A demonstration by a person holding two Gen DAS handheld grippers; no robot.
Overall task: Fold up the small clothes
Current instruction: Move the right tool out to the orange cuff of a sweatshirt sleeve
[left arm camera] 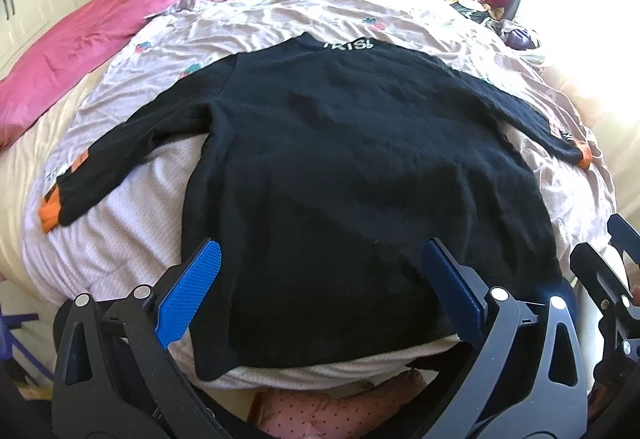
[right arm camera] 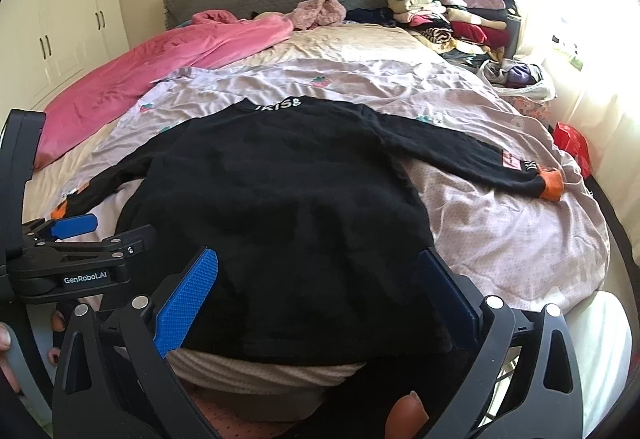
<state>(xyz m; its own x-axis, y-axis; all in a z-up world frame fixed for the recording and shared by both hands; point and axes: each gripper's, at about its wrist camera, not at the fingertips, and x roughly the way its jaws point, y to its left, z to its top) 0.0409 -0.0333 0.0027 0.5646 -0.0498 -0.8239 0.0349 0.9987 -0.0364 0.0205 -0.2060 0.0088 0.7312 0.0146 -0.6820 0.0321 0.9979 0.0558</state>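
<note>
A black long-sleeved sweater with orange cuffs and white lettering at the collar lies flat on the bed, sleeves spread, hem toward me. It also shows in the right wrist view. My left gripper is open, its blue pads hovering over the hem, holding nothing. My right gripper is open over the hem further right, also holding nothing. The left gripper shows at the left of the right wrist view. The left cuff lies at the bed's left, the right cuff at the right.
The bed has a pale lilac quilt with strawberry prints. A pink blanket lies along the left. A pile of folded clothes sits at the far right by the grey headboard. A red bag lies by the right edge. White wardrobes stand left.
</note>
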